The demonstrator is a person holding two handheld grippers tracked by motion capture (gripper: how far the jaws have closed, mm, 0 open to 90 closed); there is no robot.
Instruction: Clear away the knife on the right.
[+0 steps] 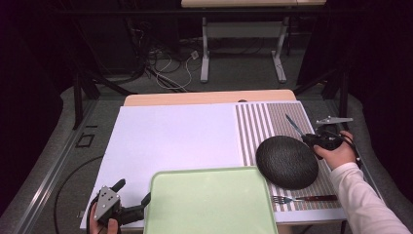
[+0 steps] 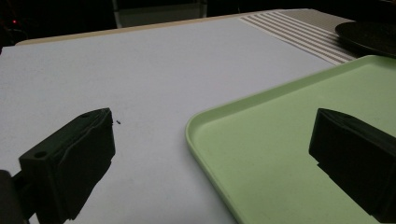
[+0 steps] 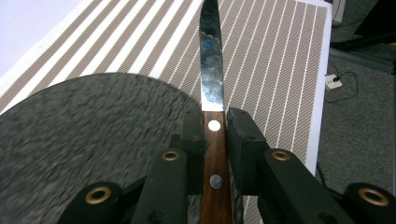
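Pinching knife [image 3: 212, 84] handle, right tongs [image 3: 215, 122] should keep blade level beside plate [image 3: 88, 140]; left tongs [image 2: 210, 154] spread, idle.

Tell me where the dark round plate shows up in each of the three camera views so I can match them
High view: the dark round plate lies right of centre on the striped mat, beside the green tray.
Left gripper view: its edge sits at the top right corner.
Right gripper view: it covers the lower left, beside the held knife.
Shared landmark: the striped mat.
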